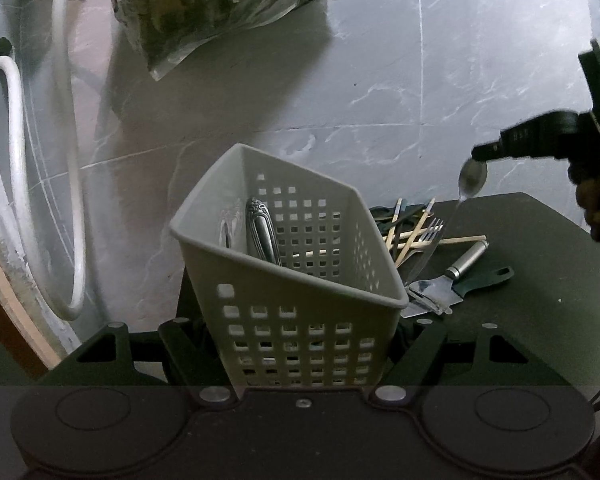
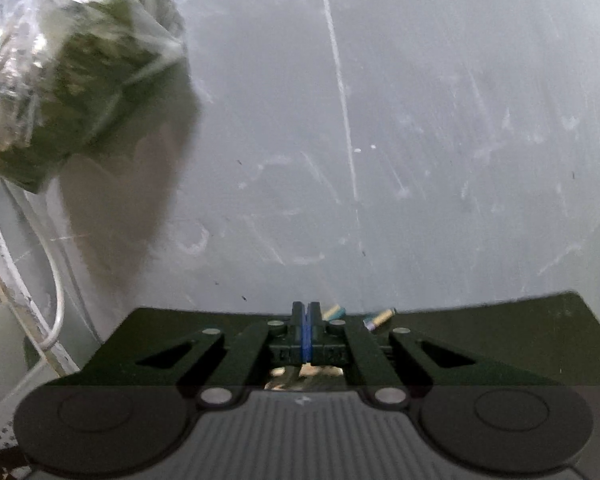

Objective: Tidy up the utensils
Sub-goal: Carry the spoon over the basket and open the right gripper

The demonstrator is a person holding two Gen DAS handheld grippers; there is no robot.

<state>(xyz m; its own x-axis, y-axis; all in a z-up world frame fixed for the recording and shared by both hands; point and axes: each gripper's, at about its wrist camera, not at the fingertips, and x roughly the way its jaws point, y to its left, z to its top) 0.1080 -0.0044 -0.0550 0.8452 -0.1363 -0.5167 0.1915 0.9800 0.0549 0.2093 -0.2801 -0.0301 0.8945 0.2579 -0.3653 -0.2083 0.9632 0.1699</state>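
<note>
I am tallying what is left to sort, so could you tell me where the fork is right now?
In the left wrist view, the fork lies on the dark table, right of the grey basket, across the wooden chopsticks.

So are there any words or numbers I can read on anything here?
None can be read.
The batteries have printing on them, but it is too blurred.
The basket, the spoon and the plastic bag show no words.
</note>
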